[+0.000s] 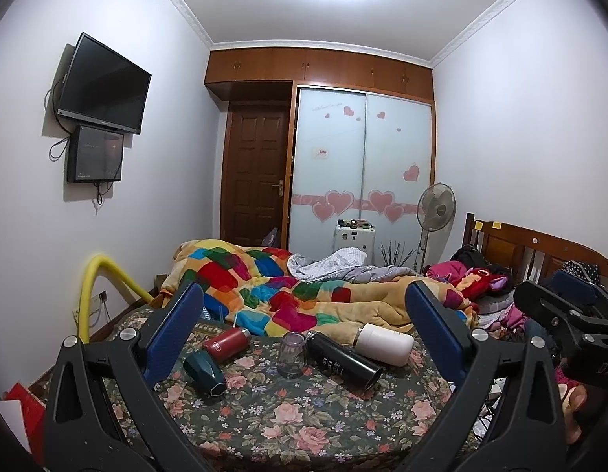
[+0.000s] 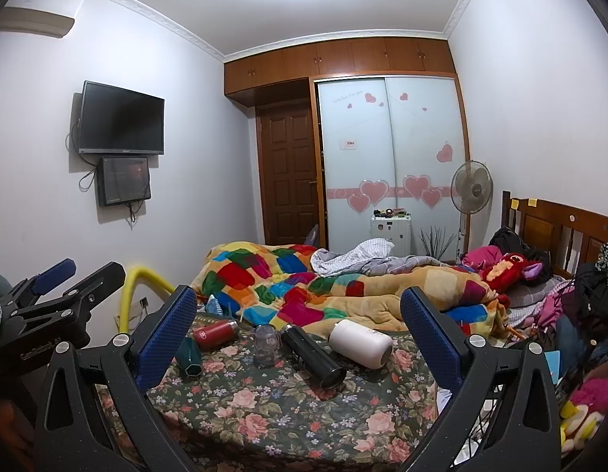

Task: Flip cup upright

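Nothing of the flip looks done yet: the small clear purplish glass cup [image 1: 292, 355] seems to stand mouth-down at lower centre of the flowered bedspread [image 1: 288, 417], and both the left gripper [image 1: 304, 330] and right gripper [image 2: 300, 326] hang back from it, spread wide and empty. Room is tight, as the black cylindrical flask [image 1: 343, 360] lies just right of it and the red flask [image 1: 226, 344] near its left, with open bedspread only toward the bottom of the frame.
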Motion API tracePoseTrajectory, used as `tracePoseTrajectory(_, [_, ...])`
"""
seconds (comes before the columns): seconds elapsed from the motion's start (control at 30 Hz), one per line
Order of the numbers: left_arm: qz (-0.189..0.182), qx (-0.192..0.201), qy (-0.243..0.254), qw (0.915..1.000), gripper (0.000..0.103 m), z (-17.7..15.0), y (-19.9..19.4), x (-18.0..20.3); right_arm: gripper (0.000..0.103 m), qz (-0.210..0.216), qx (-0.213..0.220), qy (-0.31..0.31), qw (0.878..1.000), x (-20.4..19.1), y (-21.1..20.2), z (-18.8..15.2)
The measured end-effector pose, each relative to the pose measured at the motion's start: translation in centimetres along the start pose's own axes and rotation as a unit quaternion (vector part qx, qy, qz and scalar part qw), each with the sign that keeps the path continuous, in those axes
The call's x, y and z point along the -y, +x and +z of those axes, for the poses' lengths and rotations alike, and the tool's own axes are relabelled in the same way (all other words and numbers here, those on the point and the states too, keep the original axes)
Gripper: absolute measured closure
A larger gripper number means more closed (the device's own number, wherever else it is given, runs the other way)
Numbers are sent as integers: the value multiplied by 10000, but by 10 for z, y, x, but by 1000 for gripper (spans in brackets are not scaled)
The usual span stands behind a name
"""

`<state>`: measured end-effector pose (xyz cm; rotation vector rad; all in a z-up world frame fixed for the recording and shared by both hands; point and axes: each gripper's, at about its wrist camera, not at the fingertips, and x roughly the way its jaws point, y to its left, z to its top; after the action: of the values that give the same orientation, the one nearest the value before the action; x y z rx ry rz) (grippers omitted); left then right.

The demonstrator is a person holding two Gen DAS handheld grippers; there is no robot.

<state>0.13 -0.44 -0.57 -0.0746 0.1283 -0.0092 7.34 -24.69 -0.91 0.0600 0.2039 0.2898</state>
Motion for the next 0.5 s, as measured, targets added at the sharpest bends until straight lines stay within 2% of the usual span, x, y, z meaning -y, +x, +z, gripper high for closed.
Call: tracePoseTrajectory(0.5, [27, -47, -17, 10000, 0, 0, 2, 0, 0, -16, 0, -7, 10000, -2, 0, 0])
